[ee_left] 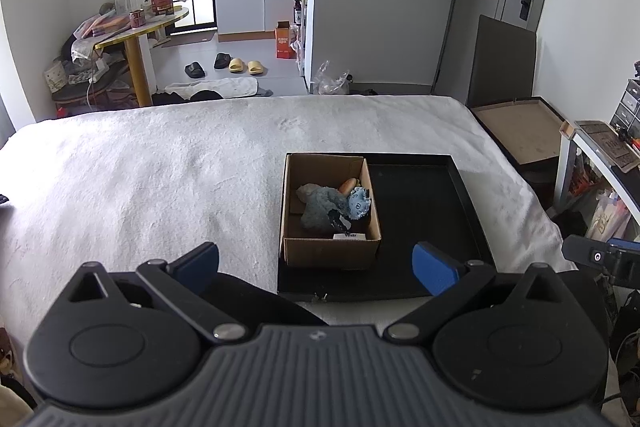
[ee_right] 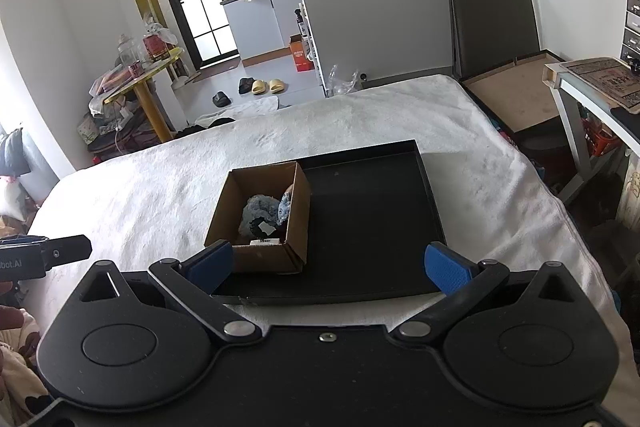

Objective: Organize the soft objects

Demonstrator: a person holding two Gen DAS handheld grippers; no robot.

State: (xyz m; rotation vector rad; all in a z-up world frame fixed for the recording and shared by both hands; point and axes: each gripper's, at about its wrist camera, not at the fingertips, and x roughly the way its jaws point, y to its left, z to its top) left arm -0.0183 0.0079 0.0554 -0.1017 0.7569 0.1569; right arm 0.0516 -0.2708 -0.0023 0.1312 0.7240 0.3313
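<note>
A brown cardboard box [ee_left: 296, 251] stands in the left part of a black tray [ee_left: 420, 211] on a bed with a white cover. Inside the box lie several soft toys: a grey-blue plush [ee_left: 320, 207], a light blue one [ee_left: 359, 203] and an orange piece [ee_left: 347, 185]. The box [ee_right: 298, 219], the tray [ee_right: 372, 211] and the grey-blue plush [ee_right: 258, 211] also show in the right wrist view. My left gripper [ee_left: 316, 267] is open and empty, just short of the box. My right gripper [ee_right: 328, 267] is open and empty, at the tray's near edge.
The white bed cover [ee_left: 160, 171] spreads wide to the left of the tray. A flat cardboard tray [ee_left: 520, 131] and a white desk [ee_left: 600, 163] stand to the right of the bed. Beyond the bed lie slippers [ee_left: 244, 65] and a cluttered yellow table [ee_left: 132, 31].
</note>
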